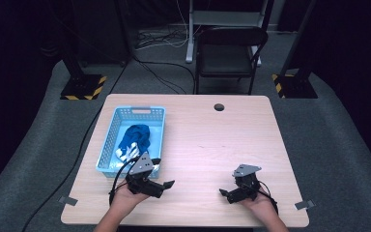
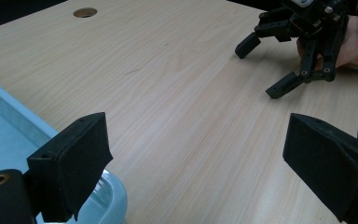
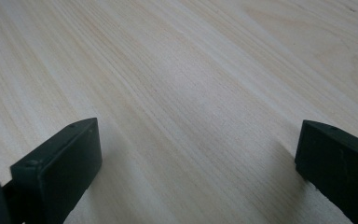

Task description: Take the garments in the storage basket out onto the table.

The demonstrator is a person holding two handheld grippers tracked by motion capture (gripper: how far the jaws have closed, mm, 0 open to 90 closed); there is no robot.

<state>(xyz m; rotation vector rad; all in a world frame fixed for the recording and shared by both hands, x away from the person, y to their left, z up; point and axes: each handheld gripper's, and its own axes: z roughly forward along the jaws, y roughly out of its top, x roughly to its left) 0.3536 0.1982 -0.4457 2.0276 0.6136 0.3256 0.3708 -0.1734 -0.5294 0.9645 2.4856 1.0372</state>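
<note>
Basket point(image 1: 107, 145): light blue, left part of the table point(image 1: 212, 145); holds the blue cloth point(image 1: 136, 137), bunched inside.
Left claw point(image 1: 166, 186): jaws apart, empty, just beside the basket's near corner.
Right claw point(image 1: 226, 194): jaws apart, empty, low over bare wood.
Step judged: reach for the cloth; lift the left claw over the rim first, then pinch a raised fold.
Obstruction: basket wall. Cable hole point(image 1: 219, 107) and chair point(image 1: 228, 53) well clear.
</note>
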